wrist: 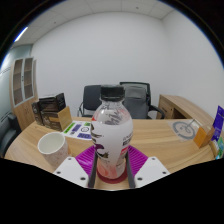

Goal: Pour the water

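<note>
single gripper-mounted view, facing forward along the fingers, close over the table

The bottle is clear with a black cap, a white label printed in red, and pinkish liquid low inside. The tool has white fingers with magenta pads. The paper cup is white; the tabletop is light wood. Black office chairs stand against white walls.

an office: wooden desks, black swivel chairs, a glass-fronted cabinet.
</note>
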Available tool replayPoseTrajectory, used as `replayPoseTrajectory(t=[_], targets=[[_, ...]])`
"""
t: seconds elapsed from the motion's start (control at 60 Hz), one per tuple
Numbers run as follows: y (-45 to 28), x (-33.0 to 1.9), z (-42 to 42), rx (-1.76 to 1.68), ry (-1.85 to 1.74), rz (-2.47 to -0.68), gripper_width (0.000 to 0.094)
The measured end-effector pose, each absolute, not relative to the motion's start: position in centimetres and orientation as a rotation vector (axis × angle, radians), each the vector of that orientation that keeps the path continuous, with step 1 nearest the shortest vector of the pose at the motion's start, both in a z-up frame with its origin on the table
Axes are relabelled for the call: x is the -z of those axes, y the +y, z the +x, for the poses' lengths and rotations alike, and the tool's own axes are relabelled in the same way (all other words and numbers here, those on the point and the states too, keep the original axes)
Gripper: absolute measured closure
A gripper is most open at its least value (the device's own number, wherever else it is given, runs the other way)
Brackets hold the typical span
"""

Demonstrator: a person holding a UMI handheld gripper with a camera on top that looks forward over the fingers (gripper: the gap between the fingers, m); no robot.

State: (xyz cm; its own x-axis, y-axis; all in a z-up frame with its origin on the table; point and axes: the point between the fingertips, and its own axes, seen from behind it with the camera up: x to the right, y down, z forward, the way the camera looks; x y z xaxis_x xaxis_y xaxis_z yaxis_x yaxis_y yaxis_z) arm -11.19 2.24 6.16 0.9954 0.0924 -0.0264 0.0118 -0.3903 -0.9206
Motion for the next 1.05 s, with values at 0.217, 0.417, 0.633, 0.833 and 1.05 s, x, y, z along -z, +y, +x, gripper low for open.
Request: replayPoseTrajectory(t=[0.217, 0.417, 0.633, 0.833, 1.05], targets=[[-1.2, -8.0, -9.8, -0.029, -0.038, -2.079, 0.0081], [-10.0, -12.9, -9.5, 0.034, 0.024, -2.156, 0.0077], [-19.2, -16.1, -10.9, 0.037, 0.105, -2.214, 0.0079], [-22.8, -16.9, -11.3, 0.061, 0.110, -2.219, 0.0080], [-23.0, -18.0, -9.8, 0.104, 0.089, -2.208, 0.0079]])
